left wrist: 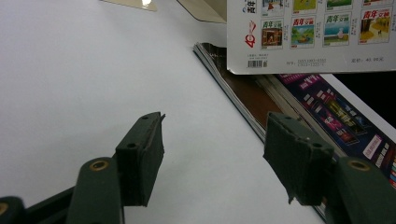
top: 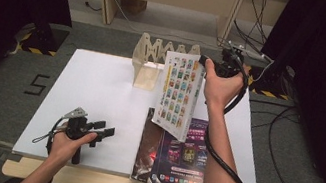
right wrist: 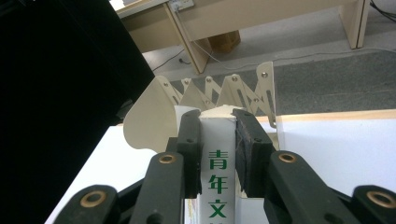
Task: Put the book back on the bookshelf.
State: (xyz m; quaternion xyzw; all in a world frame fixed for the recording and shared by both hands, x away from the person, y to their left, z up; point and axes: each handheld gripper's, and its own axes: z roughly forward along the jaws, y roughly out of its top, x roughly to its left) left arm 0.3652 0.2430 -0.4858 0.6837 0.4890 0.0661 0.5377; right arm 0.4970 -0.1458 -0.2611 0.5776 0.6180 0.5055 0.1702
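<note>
Item: thick white book [top: 179,94], lifted off the counter [top: 100,90], spine pinched between my right tongs [top: 217,66]. Long axis near upright, lower end tipped toward me over the magazine stack [top: 174,159]. The wooden accordion book rack [top: 148,61] lies just beyond and left of it; I judge the slotting falls to the right hand. Left tongs [top: 104,131] spread, empty, well apart.

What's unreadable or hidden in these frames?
- Magazines: how many are stacked; high view, the held book overlaps them.
- Wooden rack: its right slots; high view, behind the book.
- Book's price line: left gripper view, too small.
- Spine title: right gripper view, cut by the bottom edge.
</note>
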